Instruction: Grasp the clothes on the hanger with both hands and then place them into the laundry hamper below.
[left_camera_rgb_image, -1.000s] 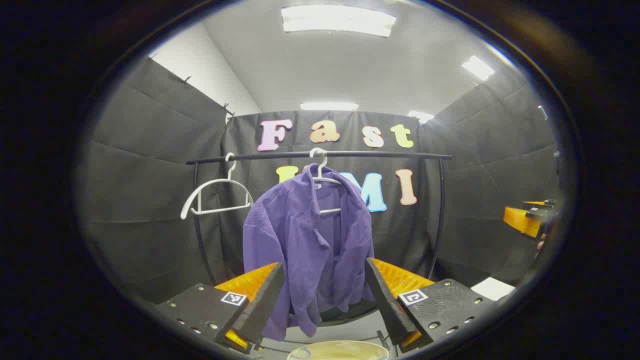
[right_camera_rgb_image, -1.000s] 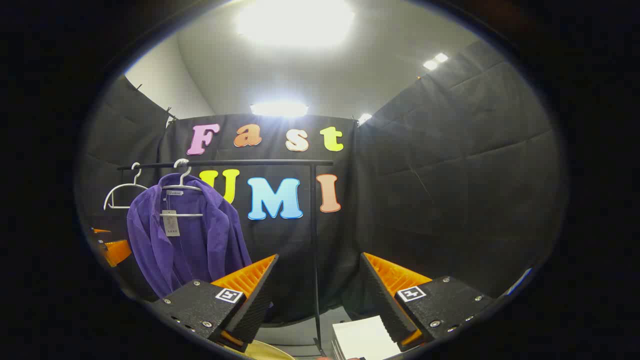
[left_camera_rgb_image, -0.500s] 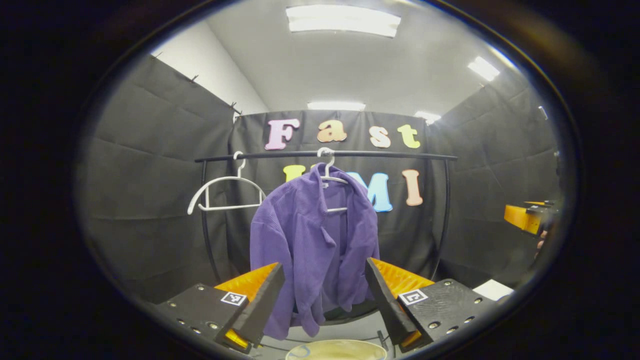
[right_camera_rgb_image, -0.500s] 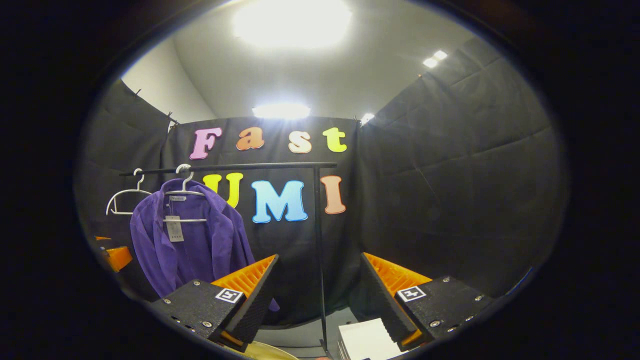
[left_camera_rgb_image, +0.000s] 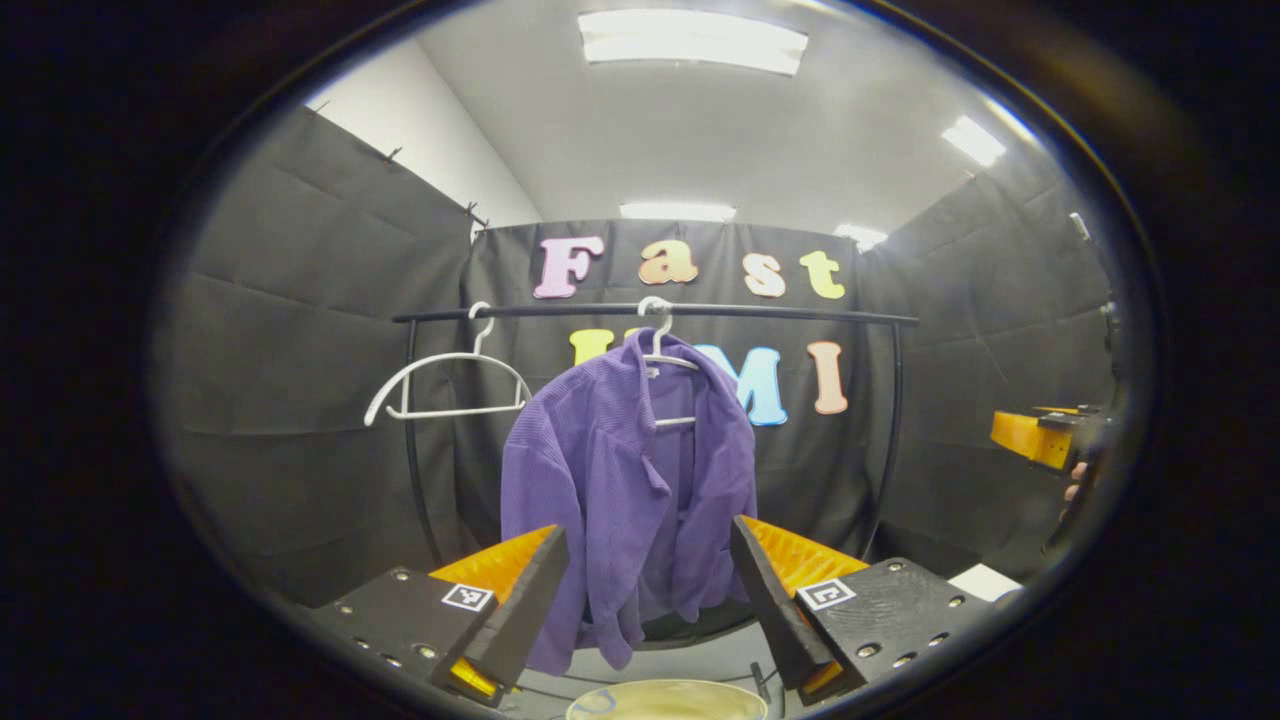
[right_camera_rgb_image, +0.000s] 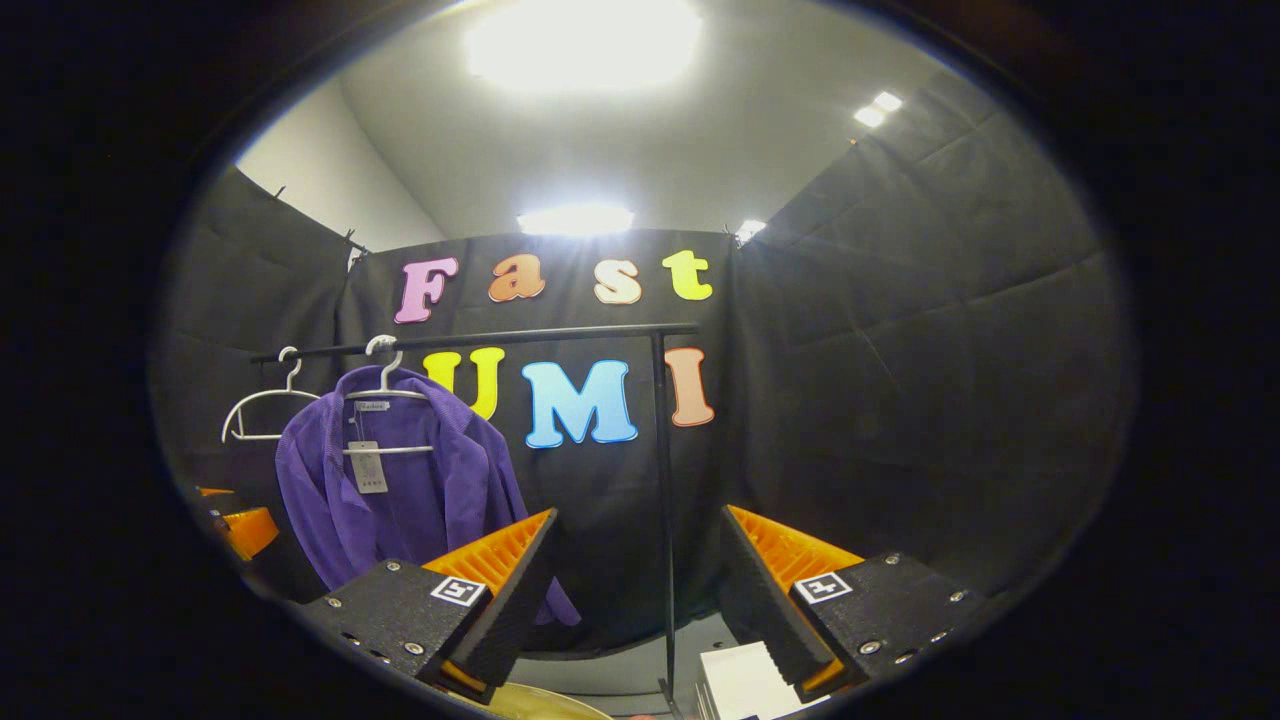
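Purple ribbed cloth sits dead ahead of your left gripper (left_camera_rgb_image: 648, 590), whose jaws stand wide with nothing between them; the purple shirt (left_camera_rgb_image: 625, 490) is framed in that gap but well apart from the fingers, farther into the booth. Your right gripper (right_camera_rgb_image: 635, 590) is likewise spread wide and holding nothing, and it looks past the garment: from it the shirt lies off to the left, beyond its left finger, so your left hand is judged the better lined up and the right needs to swing leftward. Long axis of the shirt: vertical, hanging from a white hanger (left_camera_rgb_image: 660, 345) hooked on the black rail (left_camera_rgb_image: 700, 312), front open, hem loose at the bottom. Beside it on the rail, an empty white hanger (left_camera_rgb_image: 440, 385). Below and nearest you, at the lower edge of the left gripper view, the pale round rim of the laundry hamper (left_camera_rgb_image: 665, 700), under the shirt's hem as far as can be judged. White sheet (right_camera_rgb_image: 745, 685) low beside the rail's upright post. Room: black cloth walls, white ceiling with strip lights.
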